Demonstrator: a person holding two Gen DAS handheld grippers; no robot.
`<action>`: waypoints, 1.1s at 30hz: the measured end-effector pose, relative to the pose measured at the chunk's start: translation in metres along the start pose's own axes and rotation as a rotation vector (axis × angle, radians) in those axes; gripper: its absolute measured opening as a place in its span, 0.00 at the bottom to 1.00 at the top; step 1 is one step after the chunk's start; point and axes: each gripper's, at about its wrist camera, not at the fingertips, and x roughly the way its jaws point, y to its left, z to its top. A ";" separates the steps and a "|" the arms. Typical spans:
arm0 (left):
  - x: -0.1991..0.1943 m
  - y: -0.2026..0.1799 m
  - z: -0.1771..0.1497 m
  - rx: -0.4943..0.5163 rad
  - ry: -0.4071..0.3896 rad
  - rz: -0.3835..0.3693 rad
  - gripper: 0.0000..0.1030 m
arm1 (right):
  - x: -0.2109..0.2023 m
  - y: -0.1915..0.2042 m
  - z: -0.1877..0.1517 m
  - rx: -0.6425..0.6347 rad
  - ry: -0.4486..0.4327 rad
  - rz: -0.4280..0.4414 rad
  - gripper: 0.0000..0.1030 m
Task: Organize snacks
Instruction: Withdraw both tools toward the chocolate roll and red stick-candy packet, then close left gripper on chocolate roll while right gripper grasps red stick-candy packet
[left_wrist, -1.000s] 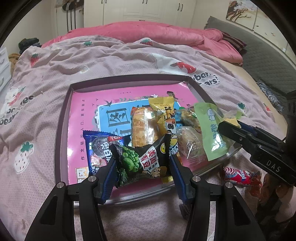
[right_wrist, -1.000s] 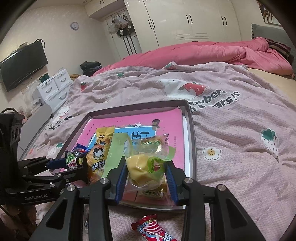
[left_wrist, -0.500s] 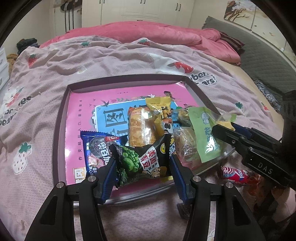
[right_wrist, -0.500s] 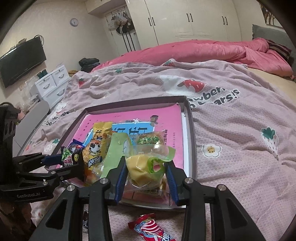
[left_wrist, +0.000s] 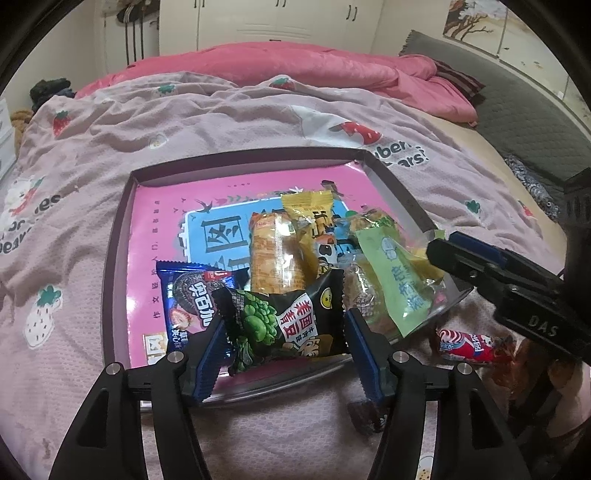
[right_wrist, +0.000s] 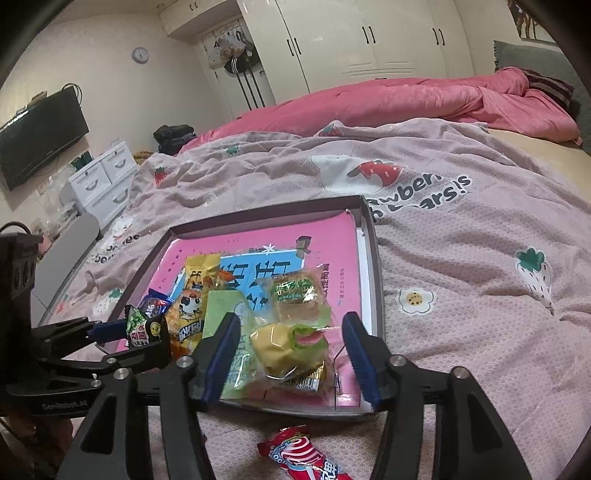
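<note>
1. Your left hand-held gripper (left_wrist: 283, 325) is clenched on the black green-pea snack packet (left_wrist: 286, 322): both blue pads press its side edges, and the packet stands upright between them over the near rim of the tray (left_wrist: 117, 236).
2. Your right hand-held gripper (right_wrist: 290, 341) has its jaws spread. The clear-wrapped yellow cake (right_wrist: 286, 349) lies between the fingers with a visible gap to the right pad; whether the left pad touches its wrapper you cannot tell.
3. Just to the left of the pea packet, the blue chocolate-cookie packet (left_wrist: 190, 297) lies flat on the tray's pink liner, its right end tucked behind the pea packet.
4. Behind the pea packet sit an orange cracker pack (left_wrist: 275, 258) and a yellow panda-print packet (left_wrist: 314, 229), leaning against each other.
5. To the right of those, a pale green sachet (left_wrist: 397, 277) slants across a clear-wrapped brown pastry (left_wrist: 364, 295), near the tray's right corner.
6. From the right wrist view, a green-labelled clear pack (right_wrist: 299, 299) lies just beyond the yellow cake, further into the tray.
7. The tray rests on the pink strawberry-print bedspread (right_wrist: 461, 258), with all those snacks crowded at its near end.
8. A red-and-white candy packet (right_wrist: 306, 456) lies on the bedspread outside the tray, just in front of its near rim and below your right hand-held gripper.
</note>
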 end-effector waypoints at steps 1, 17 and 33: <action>-0.001 0.000 0.000 -0.002 -0.001 0.001 0.64 | -0.002 0.000 0.000 0.002 -0.003 -0.002 0.57; -0.030 0.007 -0.005 -0.016 -0.030 -0.019 0.70 | -0.050 0.004 -0.016 -0.007 0.016 0.012 0.69; -0.016 -0.036 -0.053 0.013 0.135 -0.149 0.72 | -0.050 0.007 -0.051 -0.143 0.157 -0.101 0.70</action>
